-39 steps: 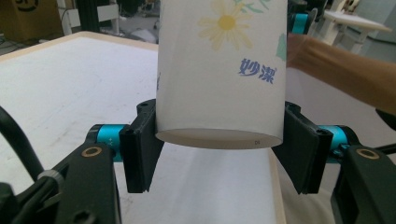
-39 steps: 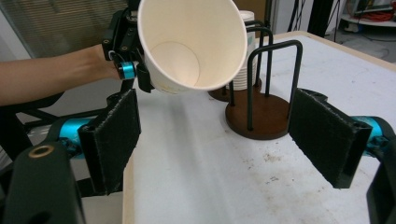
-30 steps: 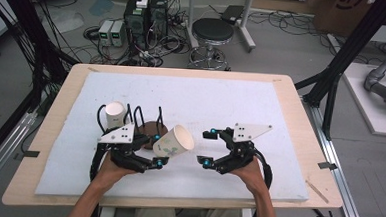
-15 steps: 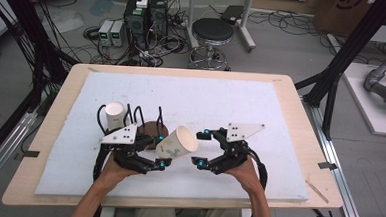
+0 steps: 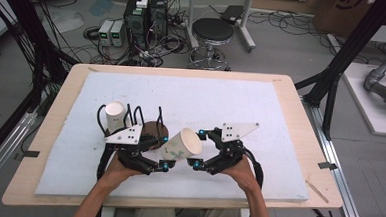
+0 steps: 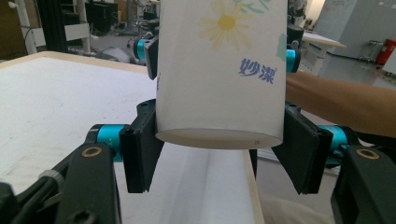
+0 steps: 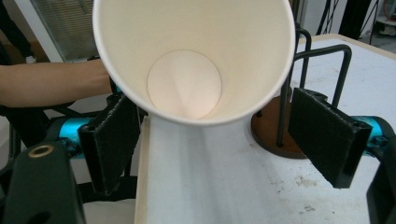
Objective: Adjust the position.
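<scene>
paper cup held on its side between two grippers

at the left of the white foam-covered tabletop (image 5: 281,113) a second white paper cup (image 5: 115,115) stands upright beside a black wire rack on a round brown base (image 5: 152,129). it is apart from both grippers and looks parked there, out of the way.

the left gripper (image 5: 164,152) is clenched on the white paper cup with a daisy print and blue lettering (image 5: 181,144). in the left gripper view its black pads press the cup's wall on either side near the closed bottom (image 6: 219,84). i judge the grip sits low on the body so that the rim end stays free — open to the other hand.

the cup is lifted off the tabletop near its front middle, between the two hands. its long axis lies close to level, tipped a little, with the bottom toward the left gripper and the open mouth pointing right.

the right gripper (image 5: 201,150) is released — its jaws stand spread on either side of the rim, and in the right gripper view the cup's empty inside (image 7: 187,70) faces the camera with gaps at both pads. it reads as lined up to take the rim, a hand-over not yet made.
</scene>
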`<state>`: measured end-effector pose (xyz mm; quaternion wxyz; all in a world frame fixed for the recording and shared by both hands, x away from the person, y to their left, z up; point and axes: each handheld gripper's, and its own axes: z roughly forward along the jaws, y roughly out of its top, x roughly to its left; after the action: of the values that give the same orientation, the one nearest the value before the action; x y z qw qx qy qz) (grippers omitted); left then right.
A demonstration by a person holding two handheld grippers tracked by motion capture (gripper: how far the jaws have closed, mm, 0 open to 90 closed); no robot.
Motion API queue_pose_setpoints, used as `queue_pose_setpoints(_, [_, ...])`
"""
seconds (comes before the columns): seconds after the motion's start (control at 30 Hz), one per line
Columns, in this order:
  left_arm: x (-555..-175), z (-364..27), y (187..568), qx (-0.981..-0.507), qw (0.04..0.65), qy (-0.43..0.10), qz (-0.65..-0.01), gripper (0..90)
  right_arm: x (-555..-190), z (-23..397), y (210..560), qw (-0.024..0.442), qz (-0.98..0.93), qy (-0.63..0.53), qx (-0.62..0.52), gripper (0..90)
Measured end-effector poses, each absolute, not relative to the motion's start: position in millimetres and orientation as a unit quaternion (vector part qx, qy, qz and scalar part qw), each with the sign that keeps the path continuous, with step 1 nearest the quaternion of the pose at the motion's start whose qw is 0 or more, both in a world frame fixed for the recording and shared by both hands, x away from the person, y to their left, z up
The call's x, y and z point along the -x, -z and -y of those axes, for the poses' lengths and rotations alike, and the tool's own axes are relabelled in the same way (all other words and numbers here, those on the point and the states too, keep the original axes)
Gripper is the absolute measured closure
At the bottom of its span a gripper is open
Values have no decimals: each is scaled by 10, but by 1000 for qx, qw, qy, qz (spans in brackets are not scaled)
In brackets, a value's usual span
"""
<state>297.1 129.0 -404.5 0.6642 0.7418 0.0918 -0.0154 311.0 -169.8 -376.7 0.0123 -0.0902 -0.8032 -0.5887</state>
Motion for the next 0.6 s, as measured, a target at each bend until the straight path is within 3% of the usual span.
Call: queue_pose_setpoints(0.6, [-3017,-1214,4070,-742,665,25,-80,365,-3139,1597,3759,38,803,589,77,178])
